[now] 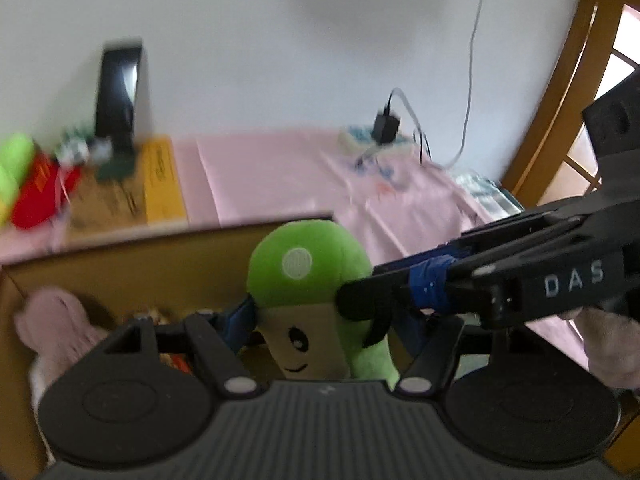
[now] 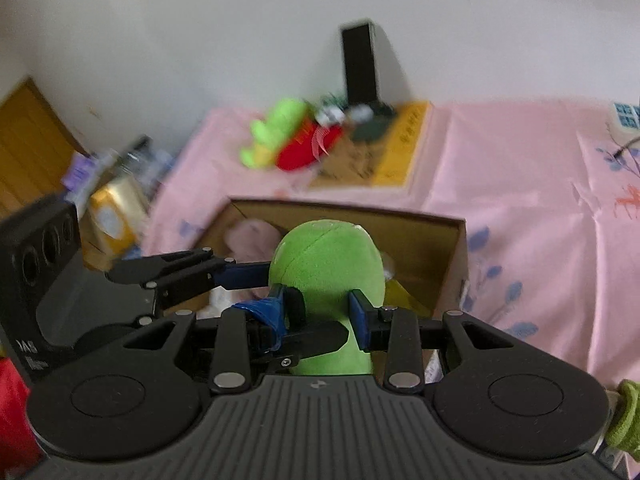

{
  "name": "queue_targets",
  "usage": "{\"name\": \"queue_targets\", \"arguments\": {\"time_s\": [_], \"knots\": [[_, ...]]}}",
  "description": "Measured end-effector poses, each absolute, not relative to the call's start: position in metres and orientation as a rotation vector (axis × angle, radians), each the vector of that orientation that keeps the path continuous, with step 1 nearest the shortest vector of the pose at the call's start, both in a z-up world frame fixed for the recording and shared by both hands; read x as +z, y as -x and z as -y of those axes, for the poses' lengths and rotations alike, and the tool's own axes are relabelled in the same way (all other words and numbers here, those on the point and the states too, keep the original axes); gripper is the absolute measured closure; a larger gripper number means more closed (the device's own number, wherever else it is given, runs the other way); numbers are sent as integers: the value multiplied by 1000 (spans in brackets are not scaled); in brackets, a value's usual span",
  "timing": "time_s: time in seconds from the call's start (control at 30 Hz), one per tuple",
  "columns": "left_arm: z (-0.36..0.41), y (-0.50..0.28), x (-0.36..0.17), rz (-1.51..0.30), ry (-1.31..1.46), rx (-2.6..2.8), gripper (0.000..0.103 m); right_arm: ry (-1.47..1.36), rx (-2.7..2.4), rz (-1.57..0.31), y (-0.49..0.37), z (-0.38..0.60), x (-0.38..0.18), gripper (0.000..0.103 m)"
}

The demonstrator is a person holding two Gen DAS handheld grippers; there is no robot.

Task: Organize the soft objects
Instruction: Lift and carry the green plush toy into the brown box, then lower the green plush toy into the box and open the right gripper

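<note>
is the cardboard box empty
No, a pink plush already lies inside the cardboard box, behind the green plush.

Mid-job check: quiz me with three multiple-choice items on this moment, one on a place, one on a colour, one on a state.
1. Where does the pink plush toy lie?
A. inside the brown cardboard box
B. on the pink sheet
C. beside the black stand

2. What colour is the cap of the held mushroom-shaped plush toy?
A. red
B. green
C. yellow

3. How does the right gripper stand?
A. wide open, empty
B. out of view
C. jaws clamped on the mushroom plush

Answers: 1 A, it rests against the box's inner wall; 2 B, both views show green; 3 C, both pads press its stem.
</note>
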State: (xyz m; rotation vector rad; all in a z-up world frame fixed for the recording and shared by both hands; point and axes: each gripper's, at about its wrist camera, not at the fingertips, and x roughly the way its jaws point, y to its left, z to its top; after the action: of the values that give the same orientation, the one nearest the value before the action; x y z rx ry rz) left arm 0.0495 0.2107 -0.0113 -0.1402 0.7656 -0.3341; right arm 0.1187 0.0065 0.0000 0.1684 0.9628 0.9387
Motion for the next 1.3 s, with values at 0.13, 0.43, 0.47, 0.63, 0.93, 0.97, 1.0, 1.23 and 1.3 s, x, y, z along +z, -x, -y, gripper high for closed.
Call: {"name": "queue_targets", "arguments": {"time_s": [0.13, 0.43, 0.47, 0.63, 0.93, 0.97, 1.0, 1.23, 1.3], "knots": [[-222, -69, -35, -857, 177, -369, 33, -94, 852, -1041, -122, -26, -16, 86], [-223, -101, -66, -1015, 156, -405, 34, 6, 674, -1138, -129, -56, -36, 88], [-221, -100, -66, -1015, 151, -411, 34, 8, 655, -1146, -130, -56, -38, 88], [-203, -98, -64, -997, 129, -418, 34, 68, 606, -1133, -132, -55, -45, 92], [-186, -99, -64, -992, 159, -417, 34, 110, 604, -1122, -135, -49, -44, 94], [-185, -98, -63, -990, 151, -410, 34, 106, 601, -1124, -137, -49, -43, 93], [-185, -98, -62, -988, 144, -400, 34, 95, 599, -1121, -137, -48, -42, 93], [-199, -83, -39, -917, 131, -322, 33, 8, 629, -1016, -118, -30, -16, 90], [-201, -74, -32, -897, 101, -282, 33, -21, 630, -978, -109, -22, -9, 89]]}}
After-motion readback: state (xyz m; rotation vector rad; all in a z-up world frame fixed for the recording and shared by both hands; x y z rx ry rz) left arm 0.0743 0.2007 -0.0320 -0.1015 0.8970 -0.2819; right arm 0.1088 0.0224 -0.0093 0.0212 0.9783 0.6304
